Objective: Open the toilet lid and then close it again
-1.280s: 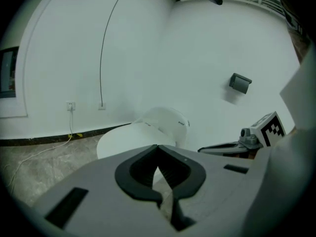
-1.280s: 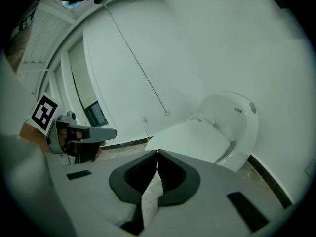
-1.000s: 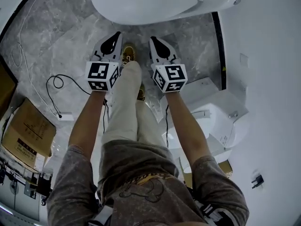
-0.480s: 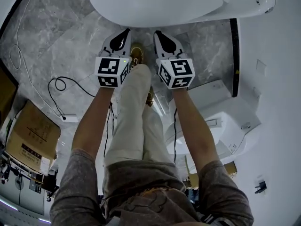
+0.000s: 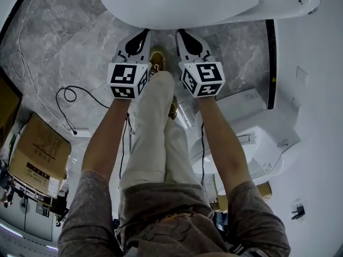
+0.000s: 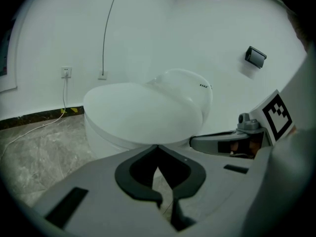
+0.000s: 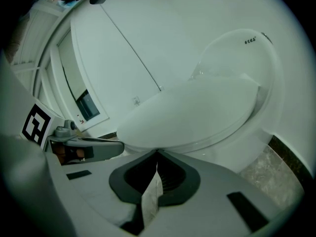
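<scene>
- Left gripper (image 5: 144, 33): jaws pressed together, holding nothing, tips near the lid's front edge.
- Right gripper (image 5: 180, 32): jaws also together, empty, just right of it.
- Toilet lid (image 5: 177, 4) lies down, just beyond both.

soft even light, greyish cast, toilet lid (image 5: 177, 4) nearly washed out, heavy fisheye bending, dark corners in gripper views

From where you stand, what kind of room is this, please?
Probably a bathroom, though perhaps a showroom or test room: a closed white toilet, a grey marble-look floor, and a cardboard box with a loose cable nearby.
</scene>
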Available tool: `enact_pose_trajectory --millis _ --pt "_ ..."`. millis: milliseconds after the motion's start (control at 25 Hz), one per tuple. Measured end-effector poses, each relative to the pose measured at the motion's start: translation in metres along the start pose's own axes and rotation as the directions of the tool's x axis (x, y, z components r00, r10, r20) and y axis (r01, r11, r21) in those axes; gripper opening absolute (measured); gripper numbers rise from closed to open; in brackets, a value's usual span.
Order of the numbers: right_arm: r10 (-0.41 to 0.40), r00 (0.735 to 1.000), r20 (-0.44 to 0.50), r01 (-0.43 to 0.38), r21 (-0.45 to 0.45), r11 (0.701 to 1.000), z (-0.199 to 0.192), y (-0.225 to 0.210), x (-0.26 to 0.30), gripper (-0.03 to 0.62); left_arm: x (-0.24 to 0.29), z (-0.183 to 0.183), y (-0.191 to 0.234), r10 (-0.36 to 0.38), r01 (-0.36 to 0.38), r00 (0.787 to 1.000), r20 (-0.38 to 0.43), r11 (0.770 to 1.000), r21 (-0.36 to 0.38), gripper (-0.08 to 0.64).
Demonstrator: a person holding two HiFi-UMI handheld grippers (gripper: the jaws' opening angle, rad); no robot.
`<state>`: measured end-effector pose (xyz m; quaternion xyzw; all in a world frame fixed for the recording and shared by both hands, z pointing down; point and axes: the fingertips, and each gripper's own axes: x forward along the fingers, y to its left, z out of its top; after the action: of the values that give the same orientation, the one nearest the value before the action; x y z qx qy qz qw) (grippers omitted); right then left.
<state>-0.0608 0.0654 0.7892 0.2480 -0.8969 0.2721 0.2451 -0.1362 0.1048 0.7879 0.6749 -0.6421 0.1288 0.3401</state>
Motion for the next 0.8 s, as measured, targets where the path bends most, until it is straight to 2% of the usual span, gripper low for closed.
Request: enact_pose_trajectory --millis 480,800 --pt "0.016 1.000 0.011 -0.016 0.016 1.000 0.013 0.006 -0.008 0.026 -0.012 0.016 -0.006 0.011 -0.010 1.000 -0.014 0.998 0.060 0.009" --pt "0.016 0.999 0.031 -0.017 0.047 0.999 0.041 0.013 -0.032 0.026 -0.038 0.053 -0.026 0.002 -0.003 1.000 0.013 0.998 0.061 0.009"
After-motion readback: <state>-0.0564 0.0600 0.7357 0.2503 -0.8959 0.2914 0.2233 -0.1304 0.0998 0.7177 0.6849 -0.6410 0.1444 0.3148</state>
